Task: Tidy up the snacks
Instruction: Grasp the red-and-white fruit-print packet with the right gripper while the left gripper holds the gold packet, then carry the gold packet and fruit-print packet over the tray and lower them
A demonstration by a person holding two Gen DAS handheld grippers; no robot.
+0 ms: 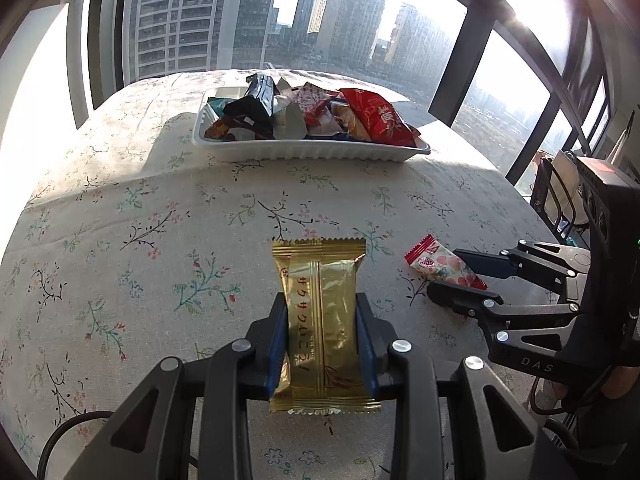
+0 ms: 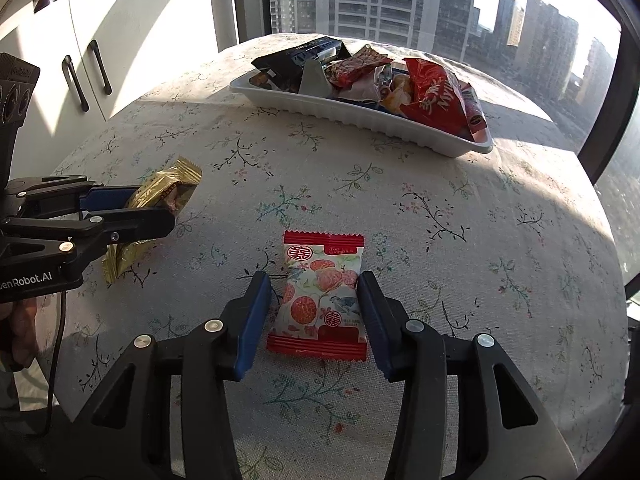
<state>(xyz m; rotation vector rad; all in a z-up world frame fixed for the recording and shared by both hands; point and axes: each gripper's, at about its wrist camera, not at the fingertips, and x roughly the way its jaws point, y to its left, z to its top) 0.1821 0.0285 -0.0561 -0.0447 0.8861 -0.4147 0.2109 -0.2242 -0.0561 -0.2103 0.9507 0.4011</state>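
A gold snack packet [image 1: 324,344] is clamped between the blue pads of my left gripper [image 1: 321,300], which is shut on it just over the floral tablecloth. From the right wrist view the same packet [image 2: 176,176] sticks out of the left gripper [image 2: 156,208] at the left. A red-and-white fruit-print packet [image 2: 320,296] lies flat on the cloth between the fingers of my right gripper [image 2: 314,282]. Its right pad is at the packet's edge, and a thin strip of cloth shows at its left pad. In the left wrist view the right gripper [image 1: 446,274] straddles that packet [image 1: 430,258].
A white ribbed tray [image 1: 312,152] piled with several snack packets stands at the far side of the table [image 2: 360,120], by the window. White cabinet doors [image 2: 92,76] are at the left. A black cable [image 2: 56,344] hangs by the left gripper.
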